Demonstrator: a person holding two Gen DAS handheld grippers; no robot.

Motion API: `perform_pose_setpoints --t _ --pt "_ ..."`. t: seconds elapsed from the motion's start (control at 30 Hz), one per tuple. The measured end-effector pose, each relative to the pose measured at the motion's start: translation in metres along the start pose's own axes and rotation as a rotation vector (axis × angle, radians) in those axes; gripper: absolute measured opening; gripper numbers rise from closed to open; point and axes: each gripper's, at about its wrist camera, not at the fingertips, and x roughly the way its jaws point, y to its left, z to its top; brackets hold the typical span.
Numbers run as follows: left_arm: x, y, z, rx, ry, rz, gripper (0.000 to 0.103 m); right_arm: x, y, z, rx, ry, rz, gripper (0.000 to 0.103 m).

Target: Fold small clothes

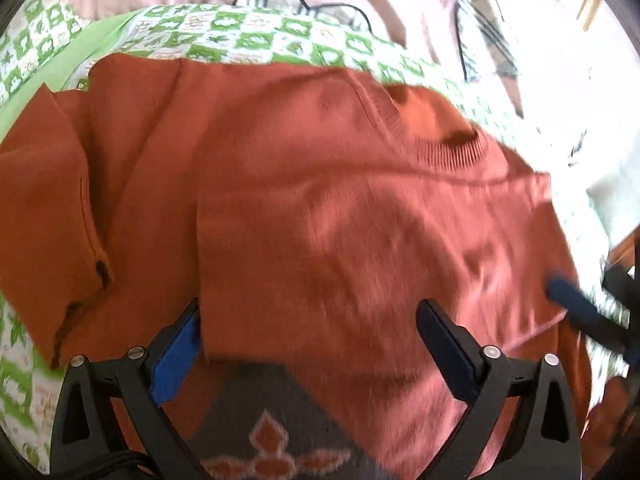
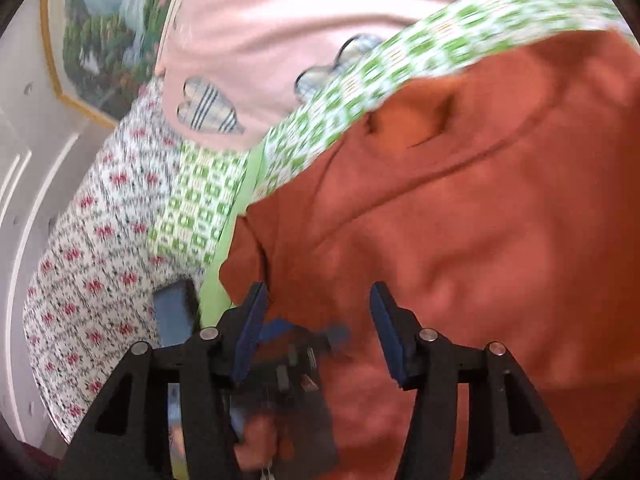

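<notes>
The orange sweater [image 1: 320,184] lies spread on the bed, with its round neck hole pointing to the far side; on the left one sleeve [image 1: 44,208] is already turned in over the body, most likely so the sweater gets narrow and neat; a big flap lies folded across the middle too; near the bottom of the left view a grey patch with an orange flower shape [image 1: 268,452] shows on the knit

The left tool [image 1: 308,320] hangs low over the near edge of the sweater; its two fingers stand wide apart and hold nothing; the cloth just lies under them; the picture is blurry, so the tool seems to be moving; the right tool [image 2: 316,312] is over the sweater's other side, near the corner by the shoulder; it is open too, with nothing pinched; some dark blurry thing sits between its fingers and it is too smudged to name

Under the sweater is a green and white checked blanket [image 1: 248,36]; behind that lies a pink cover with checked hearts [image 2: 248,52]; to the side is a white sheet with small red flowers [image 2: 88,248]; on the wall hangs a picture in a gold frame [image 2: 96,32]
</notes>
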Motion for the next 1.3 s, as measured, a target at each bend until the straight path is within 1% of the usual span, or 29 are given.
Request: perform_pose_setpoints --t 0.07,0.1,0.13,0.17,0.2,0.23,0.3,0.33,0.37,0.4,0.43,0.5,0.53,0.6,0.67,0.7,0.77,0.83,0.93,0.97,1.0,1.03,1.07,1.1,1.13,1.17,1.2,1.23,1.3 --pt "-0.001 0.005 0.004 -0.025 -0.023 -0.017 0.085 -0.02 -0.006 -0.007 0.011 -0.036 -0.038 0.056" --pt "-0.001 0.006 0.008 -0.026 -0.031 -0.015 0.066 -0.028 -0.008 -0.012 0.016 -0.051 -0.054 0.056" --pt "-0.001 0.008 0.01 -0.016 -0.043 -0.002 0.039 -0.037 -0.011 -0.016 0.024 -0.069 -0.07 0.056" --pt "-0.001 0.009 0.011 -0.009 -0.044 0.0 0.021 -0.045 -0.013 -0.018 0.032 -0.085 -0.086 0.056" --pt "-0.001 0.012 0.013 -0.008 -0.037 -0.018 0.008 -0.05 -0.016 -0.018 0.035 -0.093 -0.095 0.056" --pt "-0.005 0.015 0.016 -0.015 -0.039 -0.041 0.007 -0.055 -0.018 -0.018 0.035 -0.102 -0.107 0.056" --pt "-0.025 0.016 0.021 0.015 -0.092 -0.024 0.007 -0.065 -0.02 -0.016 0.025 -0.112 -0.136 0.056" --pt "-0.033 0.017 0.021 0.036 -0.119 0.002 0.006 -0.073 -0.021 -0.013 0.016 -0.124 -0.164 0.056" --pt "-0.039 0.02 0.022 0.05 -0.139 0.043 0.006 -0.081 -0.024 -0.011 0.006 -0.14 -0.193 0.057" --pt "-0.039 0.028 0.024 0.054 -0.141 0.095 0.006 -0.087 -0.026 -0.01 -0.002 -0.154 -0.217 0.06" --pt "-0.036 0.036 0.026 0.036 -0.126 0.103 0.006 -0.095 -0.03 -0.005 -0.008 -0.177 -0.258 0.062" --pt "-0.035 0.046 0.025 0.008 -0.107 0.061 0.006 -0.103 -0.04 0.002 -0.001 -0.194 -0.286 0.064" --pt "-0.036 0.045 0.024 0.011 -0.112 0.057 0.007 -0.105 -0.046 0.009 0.003 -0.201 -0.304 0.064" --pt "-0.038 0.043 0.023 0.027 -0.12 0.076 0.007 -0.104 -0.053 0.02 -0.008 -0.199 -0.347 0.064" --pt "-0.035 0.043 0.022 0.023 -0.112 0.079 0.007 -0.099 -0.061 0.037 -0.037 -0.184 -0.414 0.064" --pt "-0.033 0.044 0.021 0.019 -0.105 0.08 0.007 -0.093 -0.067 0.048 -0.056 -0.168 -0.461 0.064" --pt "-0.03 0.045 0.019 0.017 -0.093 0.087 0.007 -0.082 -0.076 0.062 -0.075 -0.128 -0.525 0.064" --pt "-0.031 0.043 0.018 0.022 -0.092 0.095 0.007 -0.067 -0.09 0.075 -0.083 -0.08 -0.571 0.064" --pt "-0.026 0.042 0.019 0.028 -0.082 0.11 0.007 -0.042 -0.108 0.081 -0.1 0.014 -0.62 0.063" --pt "-0.025 0.041 0.02 0.029 -0.079 0.112 0.007 -0.039 -0.111 0.08 -0.114 0.026 -0.623 0.049" --pt "-0.024 0.04 0.021 0.033 -0.077 0.113 0.006 -0.039 -0.112 0.079 -0.124 0.028 -0.62 0.019" --pt "-0.024 0.038 0.021 0.038 -0.077 0.114 0.006 -0.046 -0.113 0.08 -0.111 0.02 -0.588 0.011" --pt "-0.025 0.035 0.022 0.04 -0.079 0.103 0.006 -0.055 -0.112 0.079 -0.104 -0.007 -0.571 0.011" --pt "-0.026 0.032 0.023 0.035 -0.08 0.071 0.006 -0.064 -0.11 0.079 -0.112 -0.035 -0.581 0.01" --pt "-0.026 0.031 0.023 0.036 -0.083 0.068 0.006 -0.069 -0.108 0.078 -0.122 -0.05 -0.593 0.01" --pt "-0.024 0.028 0.024 0.043 -0.083 0.083 0.006 -0.072 -0.109 0.077 -0.125 -0.052 -0.602 0.01" --pt "-0.015 0.027 0.023 0.057 -0.065 0.12 0.007 -0.069 -0.111 0.075 -0.124 -0.039 -0.612 0.01" --pt "-0.011 0.028 0.022 0.06 -0.055 0.133 0.007 -0.064 -0.113 0.074 -0.126 -0.025 -0.624 0.01" --pt "-0.01 0.03 0.021 0.062 -0.057 0.133 0.008 -0.058 -0.117 0.072 -0.122 -0.009 -0.631 0.011"
